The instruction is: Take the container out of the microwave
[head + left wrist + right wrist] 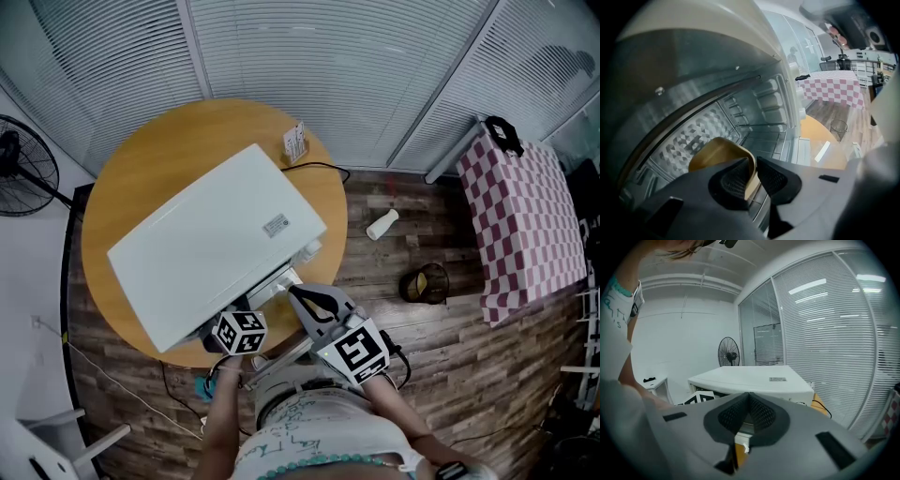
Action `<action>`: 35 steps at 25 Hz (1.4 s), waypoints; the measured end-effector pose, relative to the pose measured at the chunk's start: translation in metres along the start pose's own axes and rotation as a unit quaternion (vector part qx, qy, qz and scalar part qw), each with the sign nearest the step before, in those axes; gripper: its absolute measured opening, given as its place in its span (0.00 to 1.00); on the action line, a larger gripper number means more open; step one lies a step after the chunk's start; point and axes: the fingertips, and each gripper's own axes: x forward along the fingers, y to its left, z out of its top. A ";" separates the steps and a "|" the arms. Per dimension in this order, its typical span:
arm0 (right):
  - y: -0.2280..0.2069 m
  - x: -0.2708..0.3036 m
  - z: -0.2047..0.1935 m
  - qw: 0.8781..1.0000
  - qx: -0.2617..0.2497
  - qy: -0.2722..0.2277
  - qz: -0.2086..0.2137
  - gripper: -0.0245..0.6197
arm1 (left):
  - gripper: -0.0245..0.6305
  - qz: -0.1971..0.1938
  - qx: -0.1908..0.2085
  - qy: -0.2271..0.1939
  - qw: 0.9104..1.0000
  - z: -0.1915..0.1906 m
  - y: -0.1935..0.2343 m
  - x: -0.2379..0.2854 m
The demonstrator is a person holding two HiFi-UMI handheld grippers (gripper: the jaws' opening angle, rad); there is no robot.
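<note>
The round wooden table [131, 164] fills the head view's centre-left and carries the white microwave [216, 244]. Inside its cavity, lower left of the left gripper view, sits the yellow container [715, 152], its rim pinched by the left gripper [753, 176]. At bottom centre of its own view, the right gripper [749, 399] is closed and empty.

An office: glass partition walls [761, 333], slatted blinds [328, 66], a standing fan [23, 164].

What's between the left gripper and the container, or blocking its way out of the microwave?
Nothing visible. The left gripper has its fingers on the rim of the container inside the microwave, and the cavity around it holds nothing else. The door side is not clearly shown.
</note>
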 end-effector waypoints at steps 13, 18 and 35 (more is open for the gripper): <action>0.000 -0.002 -0.001 1.000 0.003 0.010 -0.005 0.03 | 0.10 -0.013 0.002 0.004 1.000 -0.002 -0.006 -0.003; 0.002 -0.002 0.000 1.000 -0.001 0.000 0.000 0.03 | 0.10 -0.018 -0.013 0.004 1.000 -0.003 -0.006 -0.010; 0.023 0.000 0.008 1.000 -0.011 -0.006 0.010 0.03 | 0.10 -0.034 -0.047 -0.003 0.998 -0.021 -0.013 -0.057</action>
